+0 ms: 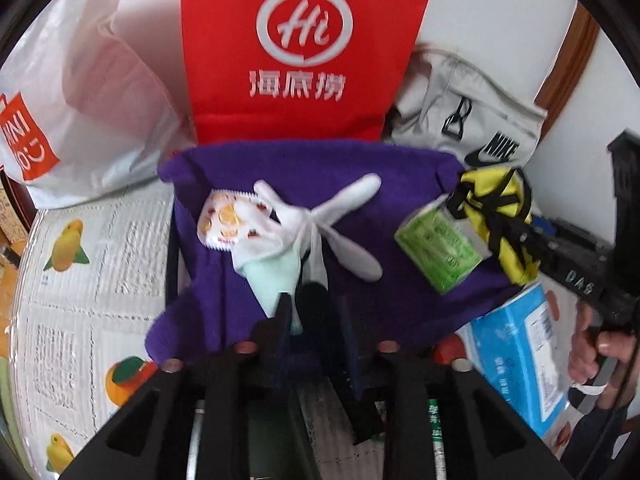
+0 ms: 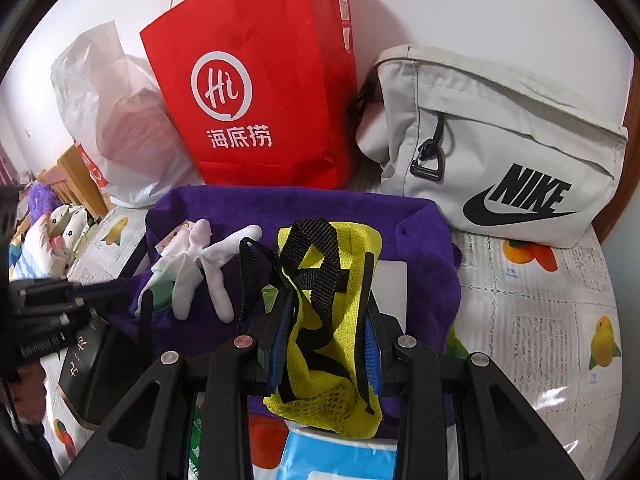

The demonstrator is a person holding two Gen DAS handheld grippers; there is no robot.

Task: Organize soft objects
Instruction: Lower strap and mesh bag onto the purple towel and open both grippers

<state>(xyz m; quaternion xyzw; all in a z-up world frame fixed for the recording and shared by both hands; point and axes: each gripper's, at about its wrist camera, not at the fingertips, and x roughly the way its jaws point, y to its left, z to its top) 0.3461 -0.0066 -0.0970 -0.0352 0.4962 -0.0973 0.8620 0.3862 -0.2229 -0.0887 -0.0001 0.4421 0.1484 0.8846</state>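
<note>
Fruit-print tablecloth (image 2: 540, 320), white wall; "Hi" red bag (image 2: 256, 92), NIKE pouch (image 2: 500, 152). My right claw (image 2: 326, 344) clenches the yellow mesh bag (image 2: 344, 292); left claw (image 1: 316, 320) released over the white glove (image 1: 304, 216).

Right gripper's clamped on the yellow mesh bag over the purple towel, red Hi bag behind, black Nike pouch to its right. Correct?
Nearly. The Nike pouch is light grey with a black logo, not black; the right wrist view shows it. The rest holds: the right gripper is clamped on the yellow mesh bag over the purple towel, red Hi bag behind.
</note>
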